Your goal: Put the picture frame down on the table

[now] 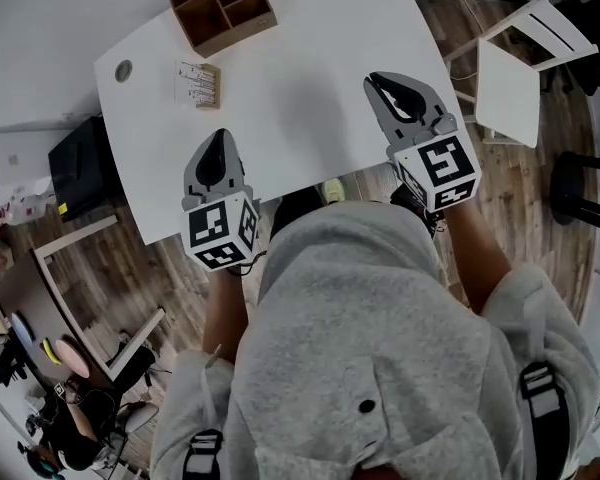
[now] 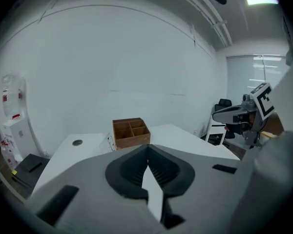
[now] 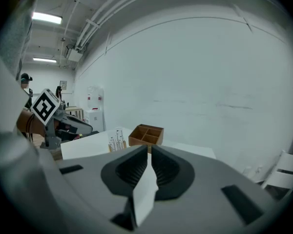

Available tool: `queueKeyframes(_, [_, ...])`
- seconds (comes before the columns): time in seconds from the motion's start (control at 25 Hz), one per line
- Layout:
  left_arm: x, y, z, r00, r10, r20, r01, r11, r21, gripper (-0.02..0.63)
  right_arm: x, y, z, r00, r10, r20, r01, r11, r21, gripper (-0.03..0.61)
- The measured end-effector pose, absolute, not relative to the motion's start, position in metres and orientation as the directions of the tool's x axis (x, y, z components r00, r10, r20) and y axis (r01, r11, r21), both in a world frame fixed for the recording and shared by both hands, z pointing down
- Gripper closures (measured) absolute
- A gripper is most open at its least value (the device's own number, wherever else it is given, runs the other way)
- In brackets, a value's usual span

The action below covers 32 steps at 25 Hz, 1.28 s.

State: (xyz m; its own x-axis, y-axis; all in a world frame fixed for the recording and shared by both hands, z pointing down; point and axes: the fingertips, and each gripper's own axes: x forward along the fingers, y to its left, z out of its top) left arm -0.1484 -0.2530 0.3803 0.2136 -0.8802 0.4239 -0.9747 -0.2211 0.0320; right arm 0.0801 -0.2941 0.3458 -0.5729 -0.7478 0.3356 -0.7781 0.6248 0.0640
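The picture frame [image 1: 197,83] is a small wood-edged print of thin plant stems. It rests on the white table [image 1: 310,78] just left of a wooden organiser [image 1: 222,8], and no gripper touches it. My left gripper [image 1: 218,140] hovers over the table's near edge with its jaws shut and nothing between them. My right gripper [image 1: 383,84] hangs over the table's right part, also shut and empty. From the right gripper [image 3: 150,149] the frame [image 3: 116,140] shows far ahead beside the organiser [image 3: 146,134]. Past the left gripper [image 2: 147,149], the organiser [image 2: 131,132] hides most of the frame.
A round cable hole [image 1: 124,70] sits in the table's far left corner. A white chair [image 1: 520,63] and a black stool [image 1: 580,183] stand to the right of the table. A black box [image 1: 80,163] lies on the floor at the left.
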Motion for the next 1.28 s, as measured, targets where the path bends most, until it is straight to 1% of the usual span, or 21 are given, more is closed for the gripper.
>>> queueKeyframes(0.28, [-0.12, -0.222, 0.345, 0.242, -0.9, 0.362, -0.968, -0.251, 0.021, 0.592, 0.102, -0.258, 0.329, -0.579, -0.754, 0.311, -0.781, 0.622, 0.055, 0.535])
queueKeyframes(0.64, [-0.114, -0.196, 0.329, 0.246, -0.917, 0.314, -0.968, -0.245, 0.042, 0.592, 0.115, -0.236, 0.321, -0.562, -0.778, 0.281, -0.8, 0.598, 0.055, 0.535])
queueKeyframes(1.28, [-0.109, -0.18, 0.327, 0.232, -0.926, 0.299, -0.972, -0.235, 0.024, 0.592, 0.11, -0.22, 0.323, -0.589, -0.761, 0.271, -0.775, 0.628, 0.077, 0.535])
